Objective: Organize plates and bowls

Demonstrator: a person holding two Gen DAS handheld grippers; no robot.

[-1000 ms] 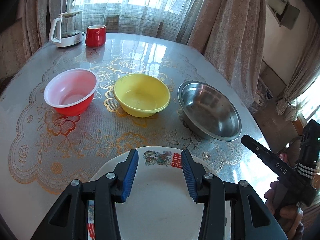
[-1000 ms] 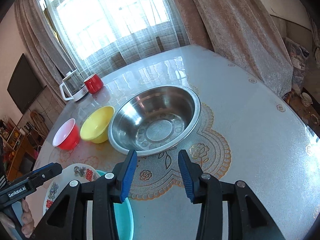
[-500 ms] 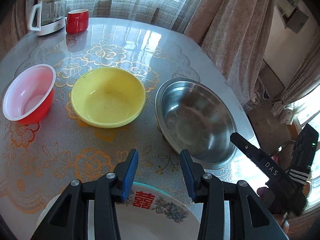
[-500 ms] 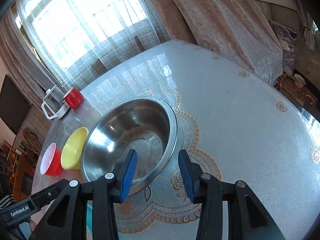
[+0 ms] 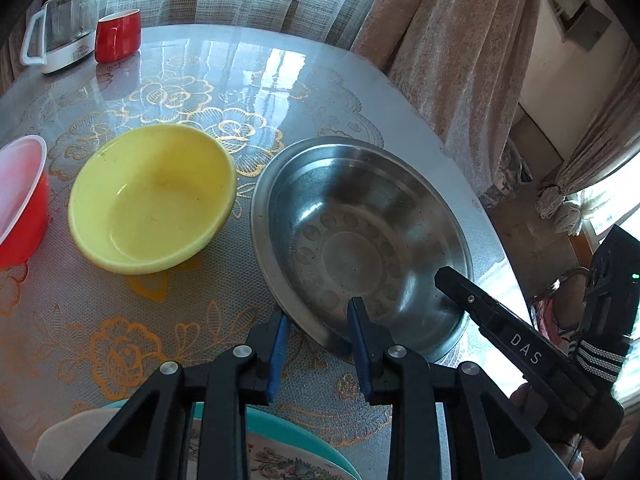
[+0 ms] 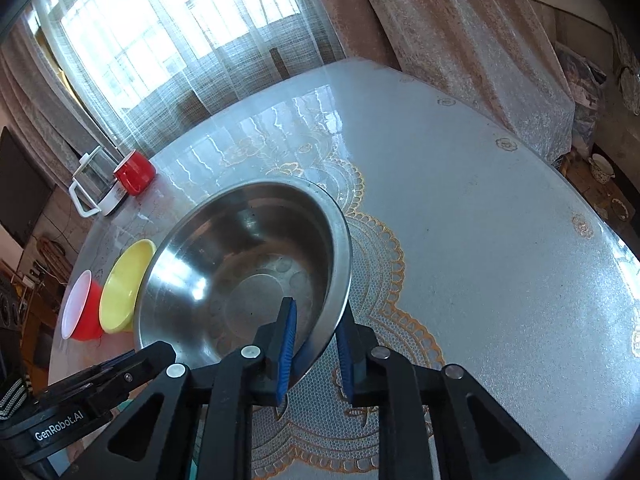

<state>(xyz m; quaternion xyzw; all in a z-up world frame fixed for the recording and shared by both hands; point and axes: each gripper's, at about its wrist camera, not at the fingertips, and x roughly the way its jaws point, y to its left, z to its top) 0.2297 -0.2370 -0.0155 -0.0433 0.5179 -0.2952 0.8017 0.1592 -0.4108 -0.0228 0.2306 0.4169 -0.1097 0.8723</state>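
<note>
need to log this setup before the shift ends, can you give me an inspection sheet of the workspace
surface: round table under a glossy cover with a gold floral pattern.
job's things: steel bowl, yellow bowl and red bowl in a row; a patterned plate on a teal plate at the near edge.
clutter: glass kettle and red mug at the far edge.
grippers: left gripper and right gripper each straddle the steel bowl's rim at different spots, fingers closing, one inside and one outside; contact not clear.
cables: nothing seen.
surroundings: curtains, bright window, dark screen on the wall.
</note>
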